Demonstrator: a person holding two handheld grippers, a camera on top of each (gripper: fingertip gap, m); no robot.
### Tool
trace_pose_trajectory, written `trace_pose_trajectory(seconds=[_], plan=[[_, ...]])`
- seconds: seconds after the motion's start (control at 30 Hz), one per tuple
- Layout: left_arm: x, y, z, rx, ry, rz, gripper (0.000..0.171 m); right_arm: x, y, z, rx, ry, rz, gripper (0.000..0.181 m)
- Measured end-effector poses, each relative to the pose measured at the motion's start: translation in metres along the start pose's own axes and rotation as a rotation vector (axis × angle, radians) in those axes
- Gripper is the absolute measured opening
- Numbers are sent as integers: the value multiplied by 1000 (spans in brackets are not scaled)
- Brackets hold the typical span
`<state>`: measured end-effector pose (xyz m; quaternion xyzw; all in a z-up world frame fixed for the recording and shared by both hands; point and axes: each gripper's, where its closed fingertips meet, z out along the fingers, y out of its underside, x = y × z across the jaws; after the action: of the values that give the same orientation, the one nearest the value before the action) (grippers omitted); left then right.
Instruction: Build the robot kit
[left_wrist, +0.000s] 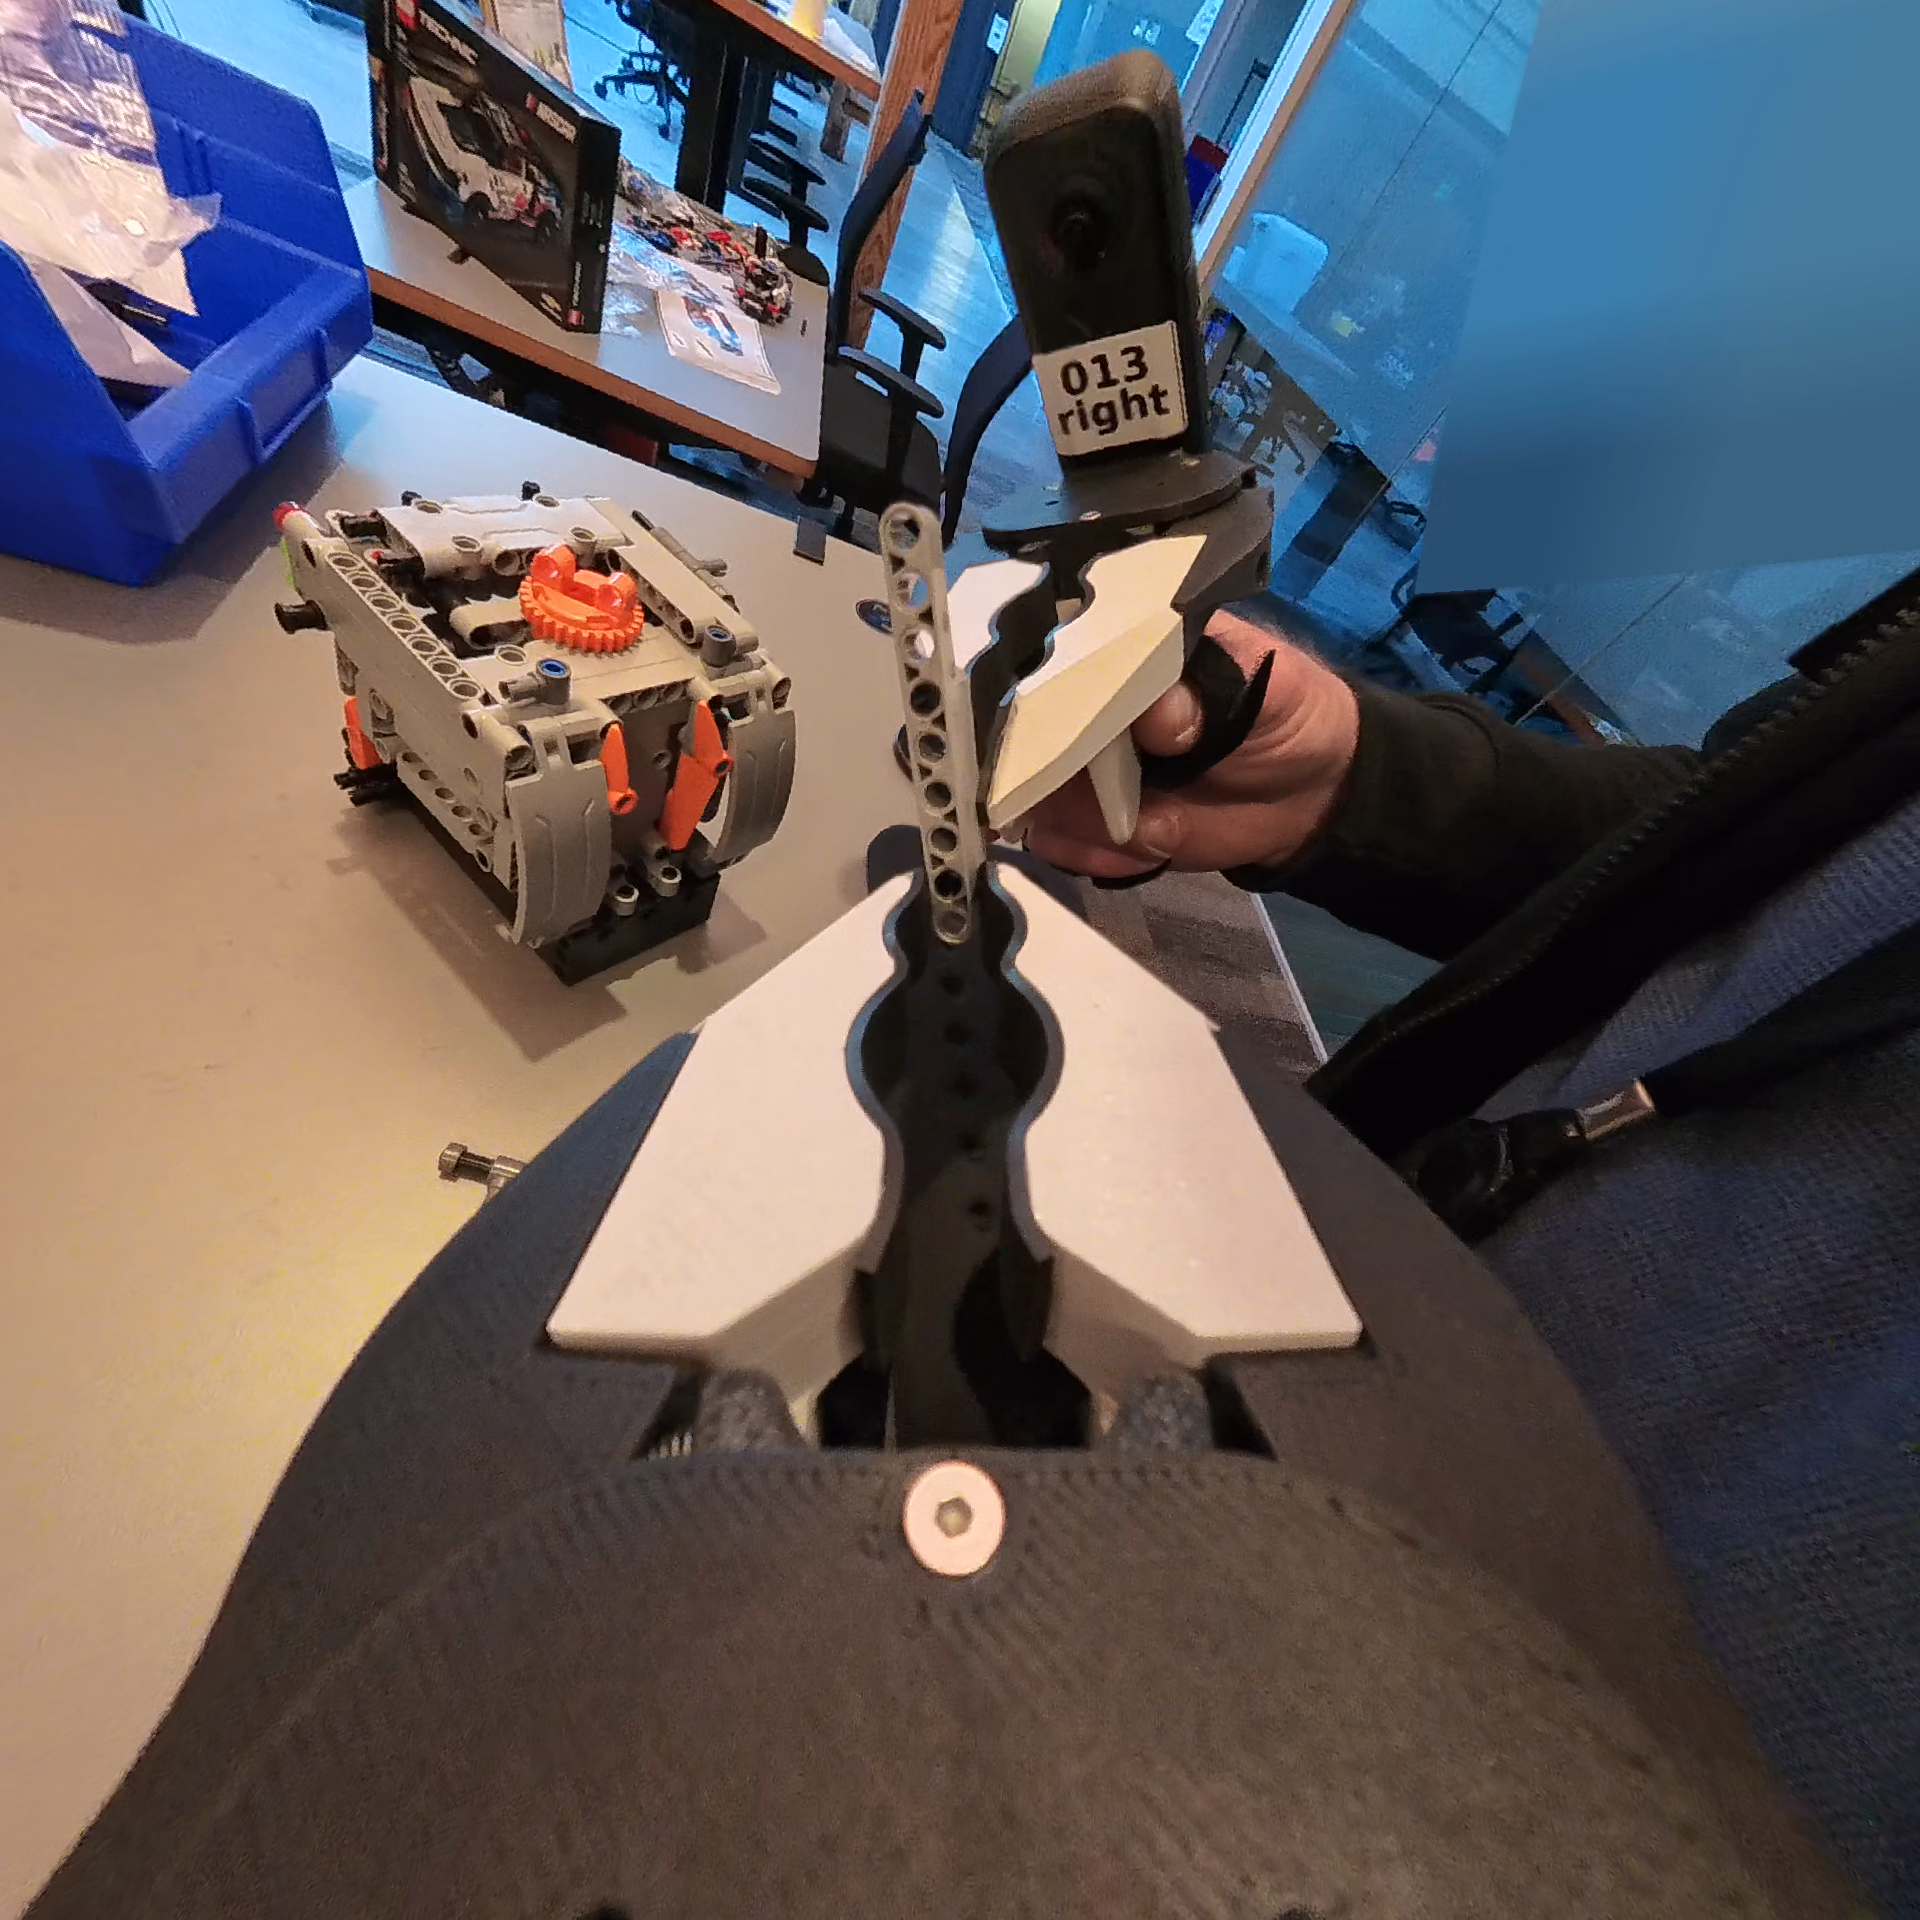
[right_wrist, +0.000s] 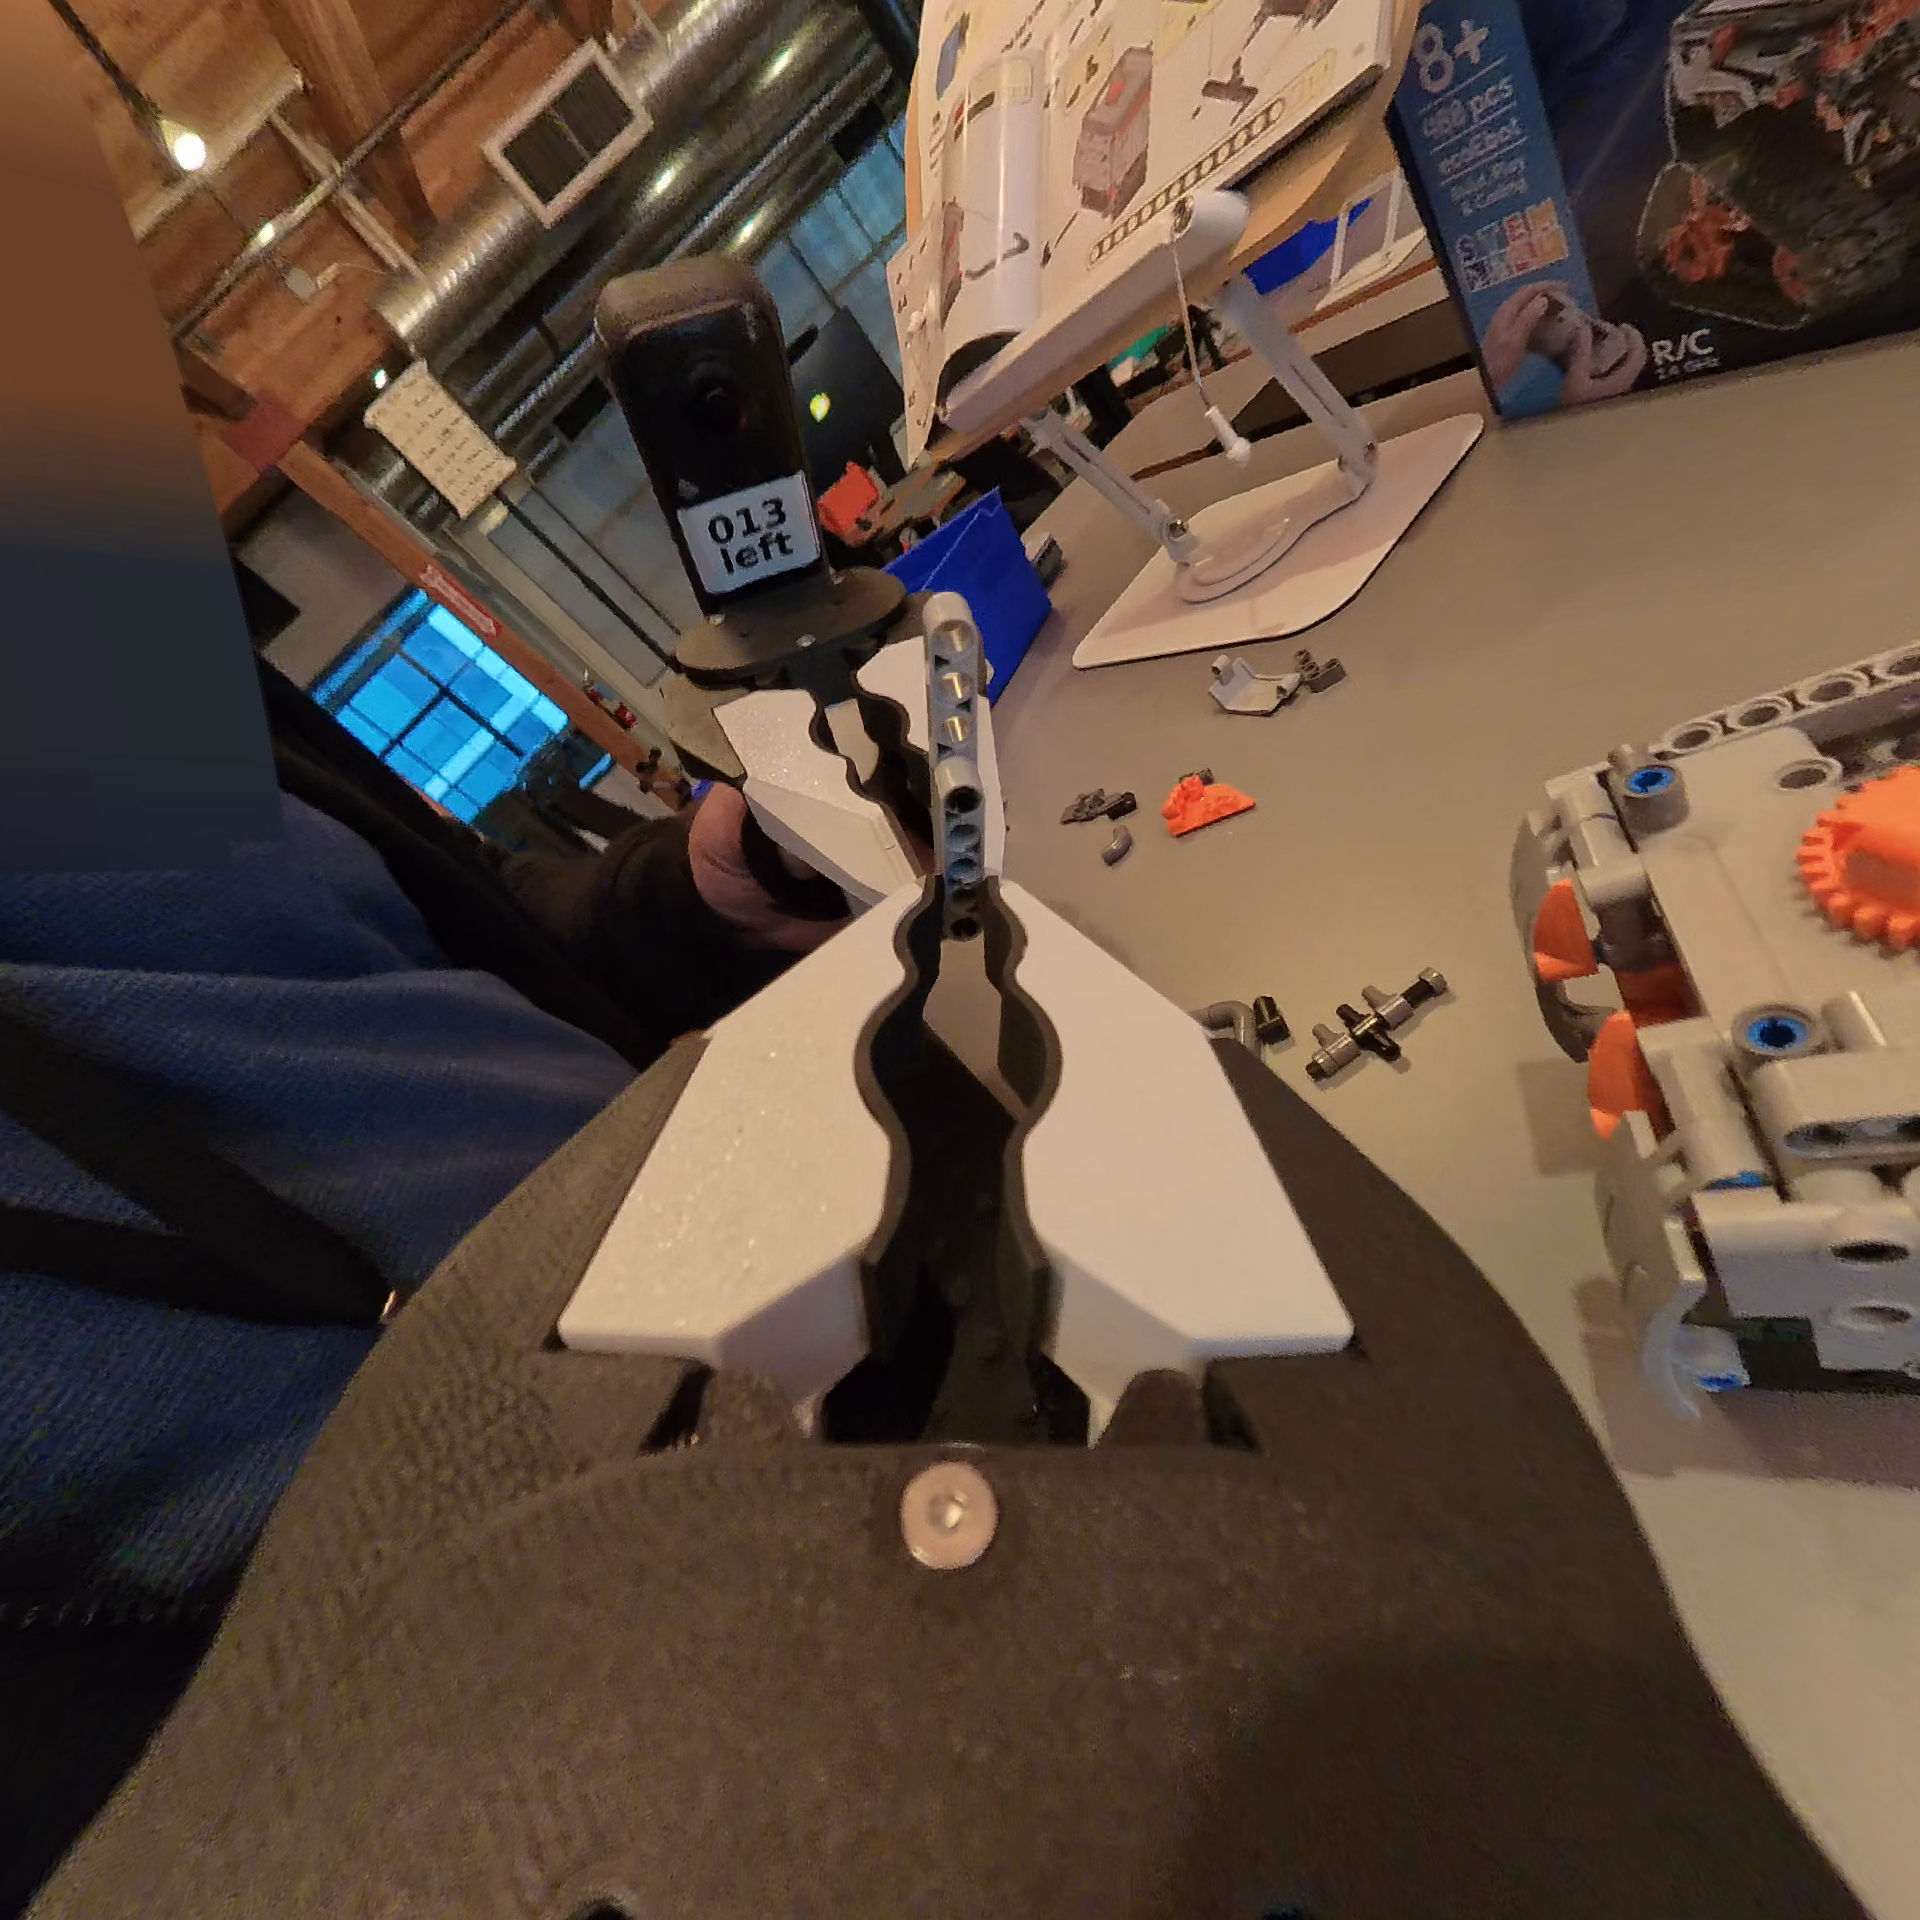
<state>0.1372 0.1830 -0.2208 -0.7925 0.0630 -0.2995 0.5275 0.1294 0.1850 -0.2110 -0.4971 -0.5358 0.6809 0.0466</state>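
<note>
A long grey beam with holes (left_wrist: 928, 717) stands upright in the air above the table's near edge. My left gripper (left_wrist: 958, 914) is shut on its lower end. My right gripper (left_wrist: 992, 826), held by a hand (left_wrist: 1257, 769), comes in from the right and pinches the same beam just above. In the right wrist view the beam (right_wrist: 958, 769) rises from my right gripper's (right_wrist: 961, 920) closed tips, with the left gripper (right_wrist: 914, 821) behind it. A grey and orange brick model (left_wrist: 540, 717) sits on the table to the left; it also shows in the right wrist view (right_wrist: 1725, 1049).
A blue bin (left_wrist: 156, 343) stands at the far left and a boxed set (left_wrist: 488, 177) on the desk behind. Loose pins (right_wrist: 1371, 1018), an orange piece (right_wrist: 1205, 805), a booklet stand (right_wrist: 1278, 540) and a blue box (right_wrist: 1662, 187) are on the grey table (left_wrist: 208, 1039). Less than 4 cm separates the two grippers' tips.
</note>
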Motion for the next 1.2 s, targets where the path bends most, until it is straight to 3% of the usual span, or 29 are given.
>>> trace_pose_trajectory(seconds=[0.07, 0.27, 0.33, 0.53, 0.63, 0.8, 0.97, 1.2], plan=[[-1, 1, 2, 2, 9, -14, 5, 1, 0, 1, 32, -14, 40, 14], [-3, 13, 9, -32, 29, -51, 7, 9, 8, -2, 4, 26, 49, 5], [-18, 18, 4, -60, -15, -75, 22, 14, 11, -6, 5, 34, 65, 4], [-78, 63, -4, -355, -301, -137, 26, 36, 30, -14, -60, 148, 55, 5], [-92, 75, 5, -443, -394, -100, 23, 41, 33, -14, -63, 166, 53, 4], [-109, 97, 10, -608, -525, -43, 31, 45, 40, -15, -69, 162, 65, 4], [-117, 100, 8, -655, -613, 28, 23, 43, 43, -14, -67, 144, 64, 4], [-116, 99, 5, -676, -558, 191, 25, 42, 41, -17, -52, 114, 66, 5]])
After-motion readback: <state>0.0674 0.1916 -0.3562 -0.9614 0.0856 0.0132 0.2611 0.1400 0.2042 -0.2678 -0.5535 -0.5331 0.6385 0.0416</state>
